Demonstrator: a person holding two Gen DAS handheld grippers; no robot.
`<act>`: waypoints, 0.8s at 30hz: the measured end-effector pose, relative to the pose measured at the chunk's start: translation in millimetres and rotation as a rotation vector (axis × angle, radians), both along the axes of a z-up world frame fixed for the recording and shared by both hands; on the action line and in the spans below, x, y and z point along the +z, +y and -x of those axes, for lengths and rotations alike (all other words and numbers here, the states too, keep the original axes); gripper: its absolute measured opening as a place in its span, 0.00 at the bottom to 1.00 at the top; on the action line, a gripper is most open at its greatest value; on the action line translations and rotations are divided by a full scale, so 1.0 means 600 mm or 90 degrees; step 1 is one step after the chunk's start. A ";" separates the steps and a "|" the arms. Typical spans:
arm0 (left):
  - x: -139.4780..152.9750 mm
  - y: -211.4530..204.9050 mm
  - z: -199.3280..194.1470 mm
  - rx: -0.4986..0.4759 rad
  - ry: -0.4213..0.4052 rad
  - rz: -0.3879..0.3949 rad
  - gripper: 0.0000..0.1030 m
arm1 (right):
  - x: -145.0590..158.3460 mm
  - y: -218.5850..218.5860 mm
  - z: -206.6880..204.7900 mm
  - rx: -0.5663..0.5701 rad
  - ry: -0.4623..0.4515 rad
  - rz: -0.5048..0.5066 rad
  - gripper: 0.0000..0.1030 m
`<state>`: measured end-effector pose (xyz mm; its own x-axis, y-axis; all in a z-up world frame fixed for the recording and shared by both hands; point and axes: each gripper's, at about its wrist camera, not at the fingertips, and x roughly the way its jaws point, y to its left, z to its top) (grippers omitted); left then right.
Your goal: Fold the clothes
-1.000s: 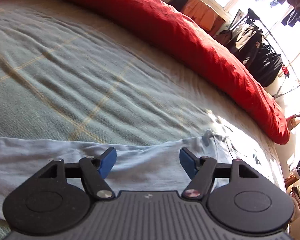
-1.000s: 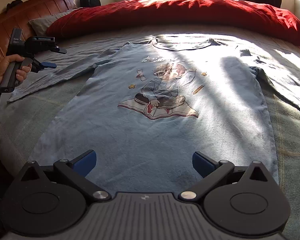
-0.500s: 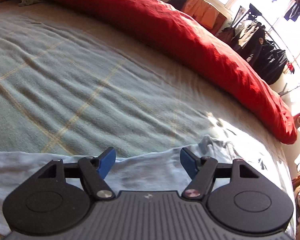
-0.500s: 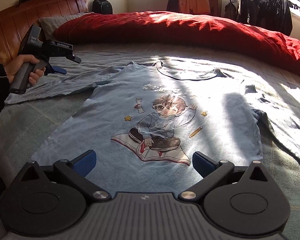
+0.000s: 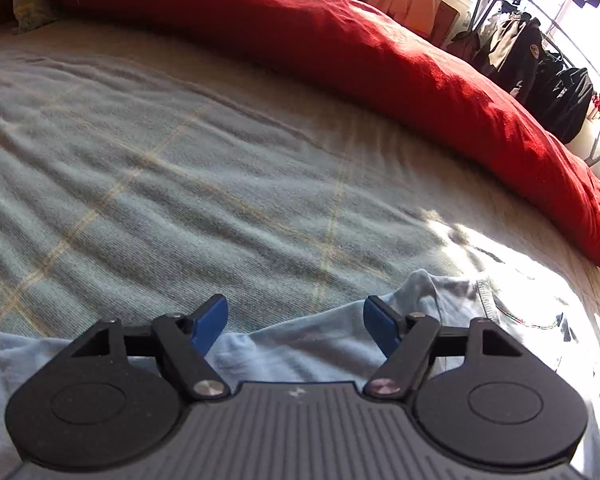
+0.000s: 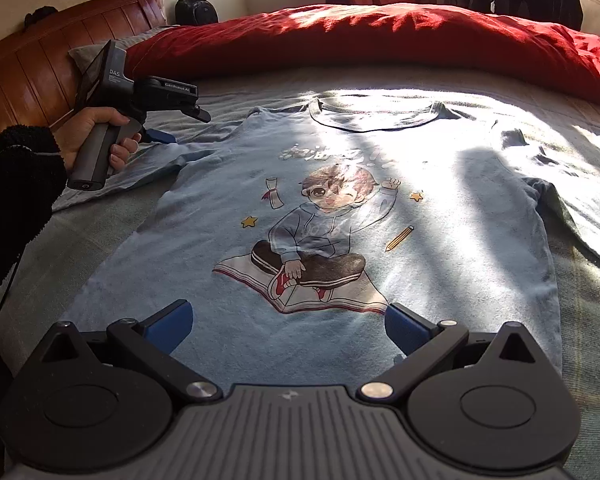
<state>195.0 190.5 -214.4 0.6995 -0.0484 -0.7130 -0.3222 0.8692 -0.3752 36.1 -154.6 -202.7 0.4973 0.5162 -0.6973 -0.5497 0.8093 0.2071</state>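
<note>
A light blue long-sleeved shirt (image 6: pixel 320 220) with a cartoon print lies flat, face up, on the bed. My right gripper (image 6: pixel 288 324) hovers open over its lower part, nothing between the blue pads. A hand holds my left gripper (image 6: pixel 180 124) over the shirt's left sleeve (image 6: pixel 140 164), close to the shoulder. In the left wrist view that gripper (image 5: pixel 294 320) stands open above the wrinkled sleeve (image 5: pixel 320 344), its pads apart and empty. The collar edge (image 5: pixel 486 296) shows to the right of it in bright sun.
A grey-green checked blanket (image 5: pixel 180 180) covers the bed. A rolled red duvet (image 6: pixel 380 36) runs along the far side. A wooden headboard (image 6: pixel 28 80) and a pillow are at the left. A rack of dark clothes (image 5: pixel 540 60) stands beyond the bed.
The left gripper has slid along the sleeve toward the shirt's shoulder and collar. The right gripper has moved in a little over the shirt. Both sets of jaws look the same.
</note>
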 end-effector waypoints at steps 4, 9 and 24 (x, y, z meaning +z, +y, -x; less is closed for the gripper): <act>0.009 -0.031 -0.015 -0.074 -0.024 0.102 0.76 | -0.010 -0.005 -0.008 -0.001 0.011 -0.010 1.00; -0.036 -0.088 -0.070 -0.120 0.019 0.113 0.76 | -0.019 -0.008 -0.013 0.000 0.012 -0.019 1.00; 0.032 -0.132 -0.079 -0.152 0.040 0.039 0.79 | -0.026 -0.019 -0.012 0.017 0.007 -0.038 1.00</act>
<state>242.5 111.5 -195.3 0.6177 -0.2513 -0.7451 -0.1353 0.8995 -0.4155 43.6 -165.8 -218.1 0.4762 0.5696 -0.6699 -0.5679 0.7809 0.2603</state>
